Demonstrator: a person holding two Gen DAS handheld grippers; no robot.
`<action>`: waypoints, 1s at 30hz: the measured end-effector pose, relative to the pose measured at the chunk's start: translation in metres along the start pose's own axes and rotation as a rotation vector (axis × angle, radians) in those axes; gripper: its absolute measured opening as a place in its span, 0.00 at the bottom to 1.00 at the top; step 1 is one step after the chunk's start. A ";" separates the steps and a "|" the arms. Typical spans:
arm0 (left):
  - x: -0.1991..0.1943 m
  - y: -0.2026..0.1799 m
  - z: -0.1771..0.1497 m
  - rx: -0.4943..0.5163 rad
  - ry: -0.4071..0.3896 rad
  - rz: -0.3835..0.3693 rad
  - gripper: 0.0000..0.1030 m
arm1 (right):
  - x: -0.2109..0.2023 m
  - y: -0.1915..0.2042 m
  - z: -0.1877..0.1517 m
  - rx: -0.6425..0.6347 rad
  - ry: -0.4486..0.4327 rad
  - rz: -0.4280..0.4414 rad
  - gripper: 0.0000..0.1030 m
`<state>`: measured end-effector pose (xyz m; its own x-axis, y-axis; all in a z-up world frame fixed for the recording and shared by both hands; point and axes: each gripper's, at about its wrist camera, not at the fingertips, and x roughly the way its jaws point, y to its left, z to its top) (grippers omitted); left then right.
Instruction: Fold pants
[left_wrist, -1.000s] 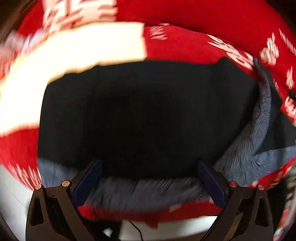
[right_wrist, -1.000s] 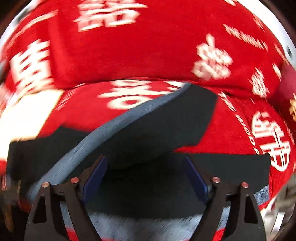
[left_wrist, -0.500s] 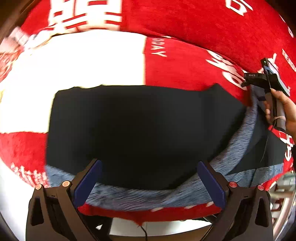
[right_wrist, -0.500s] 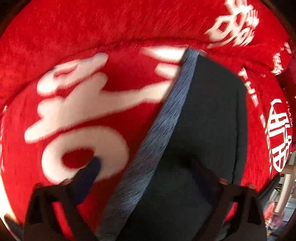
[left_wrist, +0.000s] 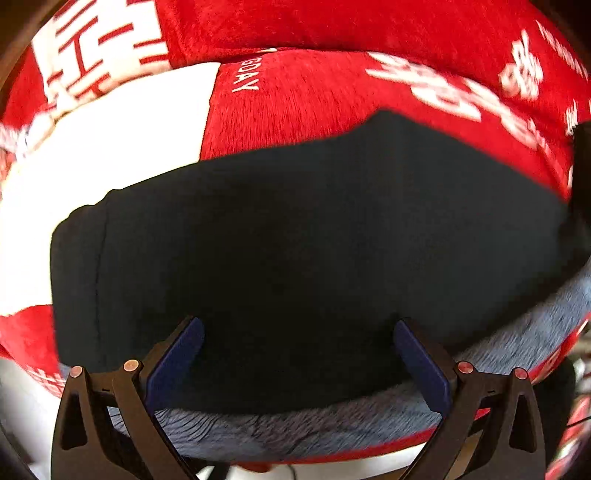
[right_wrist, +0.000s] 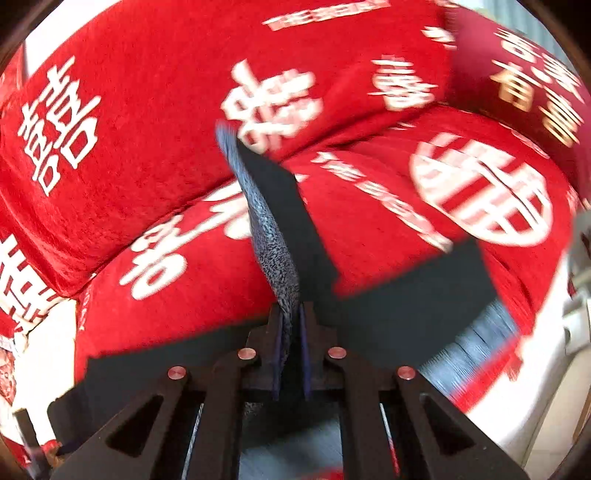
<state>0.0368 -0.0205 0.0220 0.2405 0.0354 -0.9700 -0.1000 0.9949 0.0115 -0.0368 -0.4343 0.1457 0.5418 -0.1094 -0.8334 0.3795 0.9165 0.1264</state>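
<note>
Pants (left_wrist: 295, 258) lie dark across the red sofa cushion (left_wrist: 314, 99), grey fleece lining showing along the near edge. Half a second ago my right hand-held gripper (right_wrist: 291, 350) was spread over the cloth; now it is pinching a raised flap of the pants, so a fold can start. My left hand-held gripper (left_wrist: 299, 354) hovers spread.

A plush red sofa cover (right_wrist: 140, 122) printed with big white double-happiness characters fills both views; one broad white panel (left_wrist: 110, 140) breaks it up, under bright, even light.
</note>
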 end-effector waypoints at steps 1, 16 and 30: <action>-0.003 0.002 -0.007 0.002 -0.003 0.004 1.00 | 0.001 -0.010 -0.006 0.008 0.000 -0.017 0.09; -0.047 0.024 0.010 -0.131 -0.053 -0.137 1.00 | 0.030 -0.054 -0.041 0.035 0.118 -0.184 0.12; -0.050 -0.013 0.008 -0.025 -0.135 0.011 1.00 | 0.015 0.131 -0.066 -0.600 0.012 0.011 0.77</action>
<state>0.0338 -0.0342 0.0723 0.3672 0.0602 -0.9282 -0.1268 0.9918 0.0141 -0.0289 -0.2905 0.1140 0.5334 -0.0978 -0.8402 -0.1176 0.9751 -0.1882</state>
